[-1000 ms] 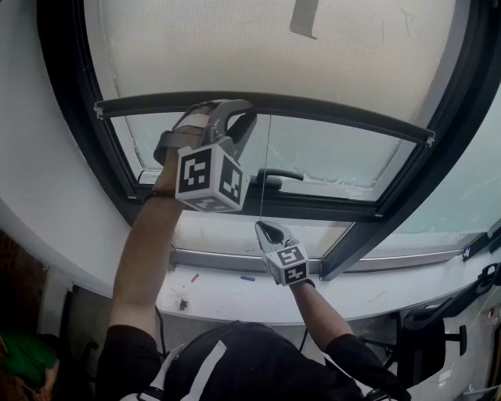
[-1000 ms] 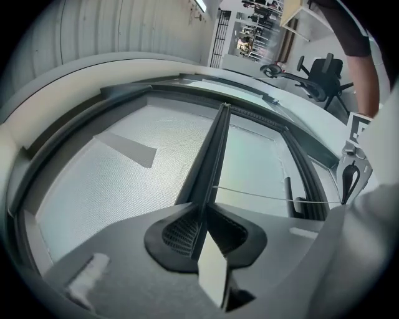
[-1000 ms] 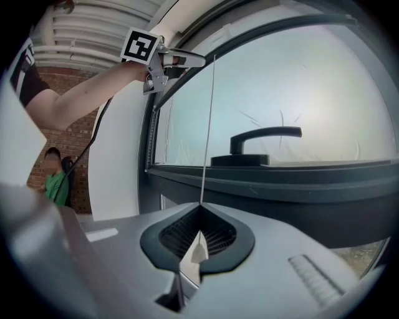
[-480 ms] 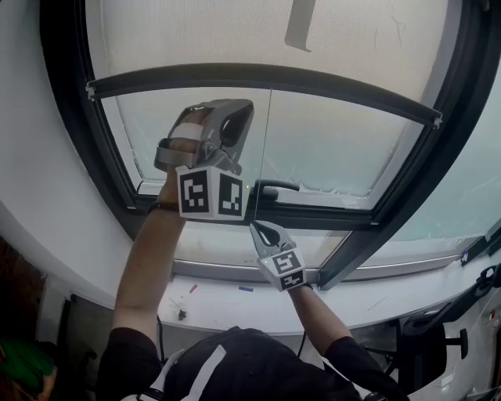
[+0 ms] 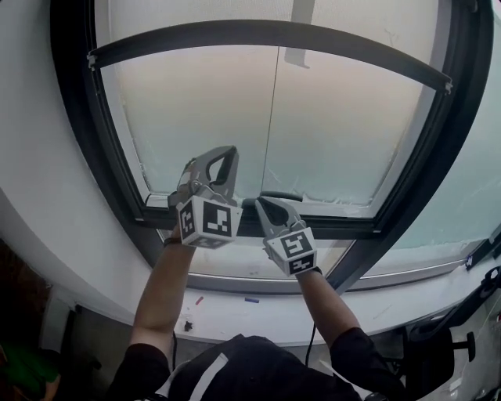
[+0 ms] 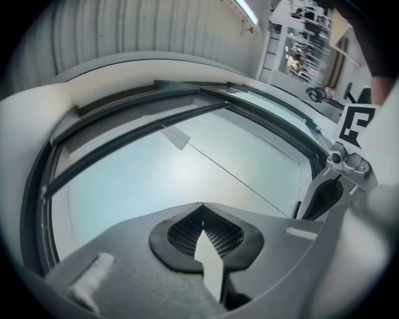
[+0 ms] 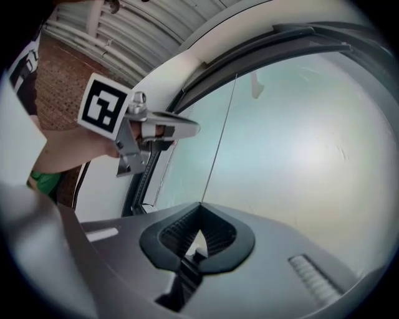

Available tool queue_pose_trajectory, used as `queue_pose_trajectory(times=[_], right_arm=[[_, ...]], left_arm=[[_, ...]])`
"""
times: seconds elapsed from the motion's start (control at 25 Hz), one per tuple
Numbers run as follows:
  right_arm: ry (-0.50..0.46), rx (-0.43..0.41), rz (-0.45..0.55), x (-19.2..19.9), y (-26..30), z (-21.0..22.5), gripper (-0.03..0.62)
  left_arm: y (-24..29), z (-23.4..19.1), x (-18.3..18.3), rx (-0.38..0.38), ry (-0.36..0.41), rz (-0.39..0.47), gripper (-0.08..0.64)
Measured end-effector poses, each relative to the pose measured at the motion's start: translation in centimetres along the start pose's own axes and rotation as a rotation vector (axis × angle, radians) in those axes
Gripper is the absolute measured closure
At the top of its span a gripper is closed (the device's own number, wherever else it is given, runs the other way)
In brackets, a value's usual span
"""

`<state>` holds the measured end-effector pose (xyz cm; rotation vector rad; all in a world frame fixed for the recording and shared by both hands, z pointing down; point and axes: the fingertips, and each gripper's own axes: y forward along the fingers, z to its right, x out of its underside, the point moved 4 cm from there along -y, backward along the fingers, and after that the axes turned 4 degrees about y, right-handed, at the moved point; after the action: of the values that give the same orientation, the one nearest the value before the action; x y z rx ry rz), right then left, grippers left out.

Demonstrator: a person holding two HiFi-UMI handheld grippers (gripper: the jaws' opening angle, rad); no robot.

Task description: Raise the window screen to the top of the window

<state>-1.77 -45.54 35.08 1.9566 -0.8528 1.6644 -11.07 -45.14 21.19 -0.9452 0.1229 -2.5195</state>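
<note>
Two hand-held grippers are raised against one dark-framed window (image 5: pixel 94 141).

- Far left: one white wall (image 5: pixel 31 157).
- The window screen (image 5: pixel 196 8) sits high.
  - Its one dark bottom bar (image 5: pixel 235 31) spans the frame from left to right, near the top of the head view.
  - Pale mesh shows above the bar and bare, hazy glass (image 5: pixel 196 117) below it.
  - The left gripper view shows a narrow strip of screen between the bar and the top of the frame.
- The left gripper (image 5: pixel 225 155) is in front of the lower left of the glass.
  - Its jaws are pressed together with nothing between them.
  - The cord passes to its right, apart from it.
  - One bare left forearm (image 5: pixel 156 290) is below it.
- One thin pull cord (image 5: pixel 271 117) runs straight down the middle of the pane from the bar.
- One pale tab (image 5: pixel 296 56) sits at the bar, just right of the cord.
- The right gripper (image 5: pixel 263 204) is just right of the left one, near it but not touching.
  - Its jaws are closed, pinching the cord at its lower end.
  - The right gripper view shows the cord running straight into the tips.
  - One bare right forearm (image 5: pixel 325 301) is below it.
- One dark window handle (image 5: pixel 291 196) sits beyond the right gripper, on the lower frame rail.
- Nearer, below the window: one white sill (image 5: pixel 258 317).
  - Three small bits lie on its left half: one reddish, one blue, one dark. They are too small to name.
- Far right, lower corner: one dark office chair (image 5: pixel 434 352).
</note>
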Motion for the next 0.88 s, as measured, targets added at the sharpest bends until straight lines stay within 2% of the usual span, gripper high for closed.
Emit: queue_pose_trajectory(times=[0.08,0.12,0.28,0.4,0.56,0.64,0.88], right_arm=[[0.002,0.004,0.016,-1.0,0.2,0.1,0.588],[0.003,0.008,0.027,-1.4,0.3,0.2,0.588],[-0.019,0.019,0.056,-3.1,0.6,0.5,0.588],[-0.037,0.029,0.080,-4.5,0.7,0.8,0.588],[-0.024,0.056,0.159,-7.7,0.6,1.5,0.588],[-0.015,0.055,0.180,-8.8,0.7,2.0,0.588],[0.021,0.064,0.203,-11.4,1.4,3.5,0.588]], left_arm=[[-0.5,1.0,1.5,0.005,-0.098,-0.013,0.558],[-0.7,1.5,2.0,0.011,-0.122,-0.020,0.558],[-1.6,2.5,3.5,0.024,-0.143,-0.035,0.558],[-2.0,2.0,3.7,0.015,-0.203,-0.014,0.558],[-2.6,0.8,3.1,-0.034,-0.360,0.011,0.558],[-2.9,0.7,3.2,-0.040,-0.414,0.047,0.557],[-3.1,1.4,3.9,0.000,-0.465,0.045,0.557]])
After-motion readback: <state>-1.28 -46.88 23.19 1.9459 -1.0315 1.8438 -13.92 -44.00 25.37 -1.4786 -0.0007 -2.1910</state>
